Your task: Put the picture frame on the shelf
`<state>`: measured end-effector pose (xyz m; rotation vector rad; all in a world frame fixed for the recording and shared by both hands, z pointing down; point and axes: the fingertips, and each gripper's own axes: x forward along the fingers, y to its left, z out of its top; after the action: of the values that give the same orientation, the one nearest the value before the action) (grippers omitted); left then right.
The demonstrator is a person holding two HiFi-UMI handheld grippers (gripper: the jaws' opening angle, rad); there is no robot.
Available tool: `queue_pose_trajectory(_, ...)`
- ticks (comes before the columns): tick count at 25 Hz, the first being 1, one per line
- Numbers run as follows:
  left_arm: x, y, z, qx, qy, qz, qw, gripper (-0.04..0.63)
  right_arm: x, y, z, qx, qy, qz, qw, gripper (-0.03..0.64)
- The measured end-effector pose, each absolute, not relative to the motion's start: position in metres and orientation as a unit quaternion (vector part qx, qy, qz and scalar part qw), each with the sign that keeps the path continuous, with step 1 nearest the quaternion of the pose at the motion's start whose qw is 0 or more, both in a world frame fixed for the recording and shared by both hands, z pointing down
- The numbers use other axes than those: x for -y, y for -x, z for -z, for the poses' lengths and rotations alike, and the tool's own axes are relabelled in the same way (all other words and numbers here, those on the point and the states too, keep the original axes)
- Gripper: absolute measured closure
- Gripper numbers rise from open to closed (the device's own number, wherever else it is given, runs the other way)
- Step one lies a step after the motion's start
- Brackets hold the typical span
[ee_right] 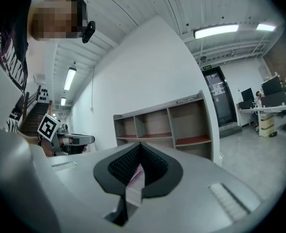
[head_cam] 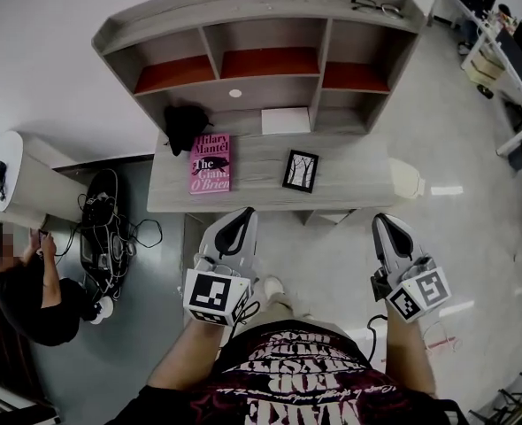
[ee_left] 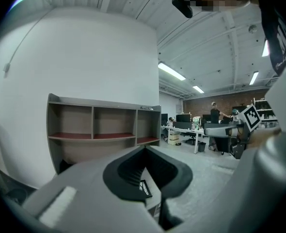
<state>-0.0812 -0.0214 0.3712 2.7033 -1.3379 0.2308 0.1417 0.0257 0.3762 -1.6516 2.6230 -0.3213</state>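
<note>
In the left gripper view, the jaws of the left gripper (ee_left: pixel 144 148) are seen brought together at their tips, with nothing clamped between them. Through the gap beneath the dark pads a slice of the picture frame (ee_left: pixel 145 188) is glimpsed. In the right gripper view, the right gripper (ee_right: pixel 140 145) is likewise shown closed and empty-handed.

In the head view both grippers are held in the lower half of the frame, short of the desk (head_cam: pixel 358 177), the left at lower centre and the right at lower right. The picture frame (head_cam: pixel 300 170) is found lying flat on the desk top, just right of centre. It is set apart from the pink book (head_cam: pixel 211 163) to its left. A black bag (head_cam: pixel 184 127) is placed at the desk's upper left. The shelf (head_cam: pixel 243 7) is stood along the back of the desk, across the top of the frame. A seated person (head_cam: pixel 26 290) is seen at the lower left.
</note>
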Motion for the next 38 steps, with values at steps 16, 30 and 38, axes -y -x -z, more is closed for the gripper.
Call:
queue_pose_trajectory(16, 0.096, 0.096, -0.37, 0.413, -0.906, -0.071, 0.056, 0.594, 0.038, -0.121, -0.356, -0.843, 0.534, 0.065, 0.018, 0.594)
queue_pose_trajectory(30, 0.125, 0.086, -0.4, 0.396, -0.91, -0.085, 0.089, 0.594, 0.059, -0.13, -0.377, -0.831, 0.547, 0.098, -0.006, 0.594)
queue_pose_trajectory(38, 0.167, 0.075, -0.418, 0.419, -0.896, -0.102, 0.103, 0.594, 0.122, -0.143, -0.389, -0.85, 0.515, 0.114, 0.001, 0.594)
